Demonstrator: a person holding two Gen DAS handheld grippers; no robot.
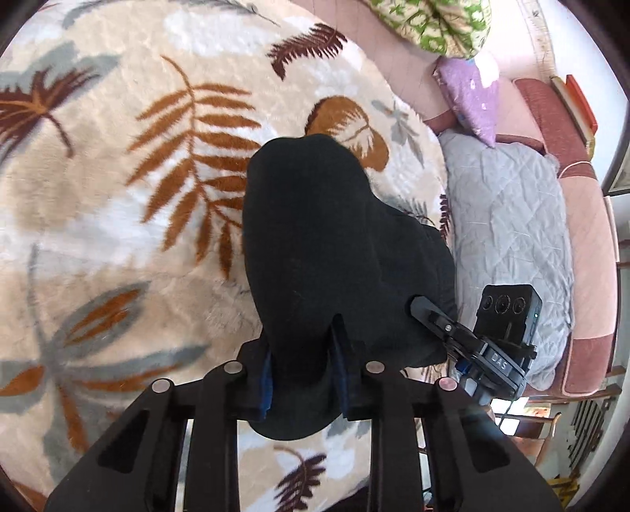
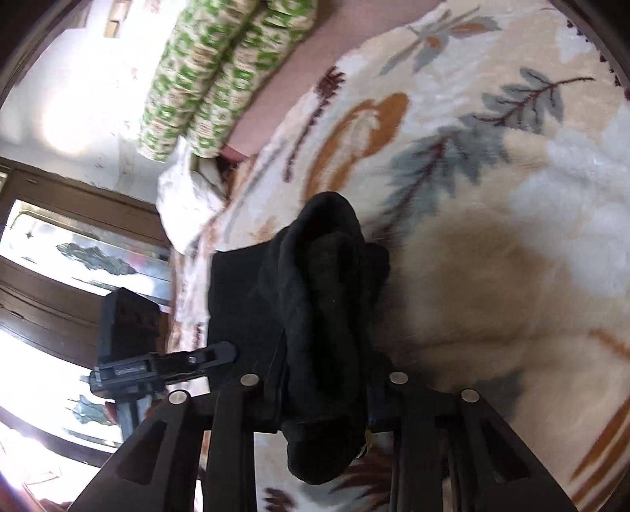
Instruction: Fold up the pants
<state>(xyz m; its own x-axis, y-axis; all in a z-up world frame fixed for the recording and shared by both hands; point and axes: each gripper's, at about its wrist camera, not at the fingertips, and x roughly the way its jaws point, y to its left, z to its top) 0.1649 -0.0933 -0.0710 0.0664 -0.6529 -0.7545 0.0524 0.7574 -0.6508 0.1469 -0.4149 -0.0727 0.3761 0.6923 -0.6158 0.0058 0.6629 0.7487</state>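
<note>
The black pants (image 1: 319,244) hang bunched above a cream blanket with a leaf print (image 1: 130,189). My left gripper (image 1: 303,370) is shut on one part of the pants, the cloth pinched between its blue-padded fingers. My right gripper (image 1: 425,311) shows at the right of the left wrist view, its tip against the same cloth. In the right wrist view my right gripper (image 2: 323,390) is shut on a thick fold of the pants (image 2: 327,283), which drapes over its fingers. My left gripper (image 2: 220,352) shows at the left there, beside the cloth.
The blanket (image 2: 492,197) covers a bed. A grey quilted pillow (image 1: 508,252), a purple pillow (image 1: 472,94) and a green patterned cushion (image 1: 437,23) lie at the bed's far side. Green rolled bedding (image 2: 204,78) and a wooden window frame (image 2: 59,275) lie beyond the bed edge.
</note>
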